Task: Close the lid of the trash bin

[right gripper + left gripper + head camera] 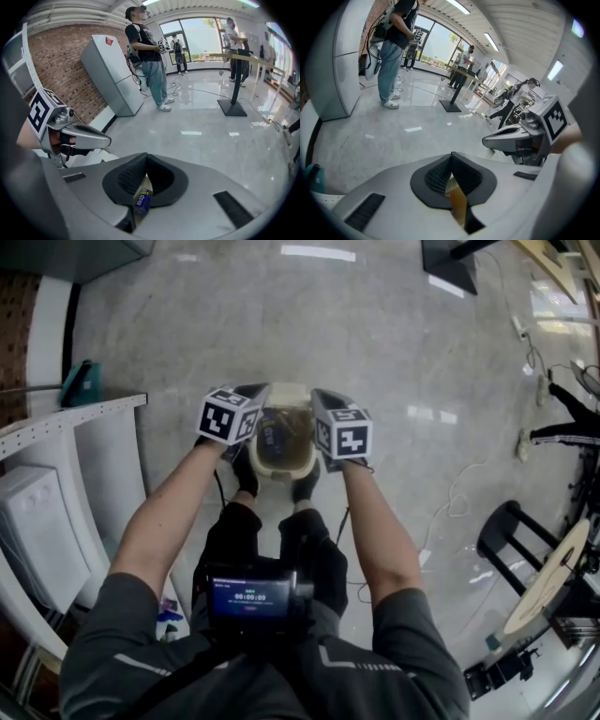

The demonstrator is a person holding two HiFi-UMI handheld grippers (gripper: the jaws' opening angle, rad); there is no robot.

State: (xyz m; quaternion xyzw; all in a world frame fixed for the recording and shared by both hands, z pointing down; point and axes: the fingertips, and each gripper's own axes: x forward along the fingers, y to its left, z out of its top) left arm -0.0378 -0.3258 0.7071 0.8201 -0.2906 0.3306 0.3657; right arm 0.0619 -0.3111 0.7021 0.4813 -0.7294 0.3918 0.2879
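A cream trash bin point(281, 468) stands open on the floor just ahead of the person's feet, its lid point(290, 393) tipped back at the far side. Brownish contents and a blue can point(272, 435) lie inside. My left gripper point(253, 393) hangs over the bin's left rim and my right gripper point(324, 397) over its right rim. Both are shut with nothing held. In the left gripper view the pads point(451, 157) meet, with amber contents below them. In the right gripper view the pads point(146, 157) meet above the blue can point(143, 200).
White cabinets point(42, 521) and a shelf point(75, 418) line the left side. Cables point(450, 502), a black stool point(511, 531) and a round table point(553, 577) are on the right. A person point(147, 51) stands by a grey fridge point(112, 79); a pedestal table point(236, 84) stands beyond.
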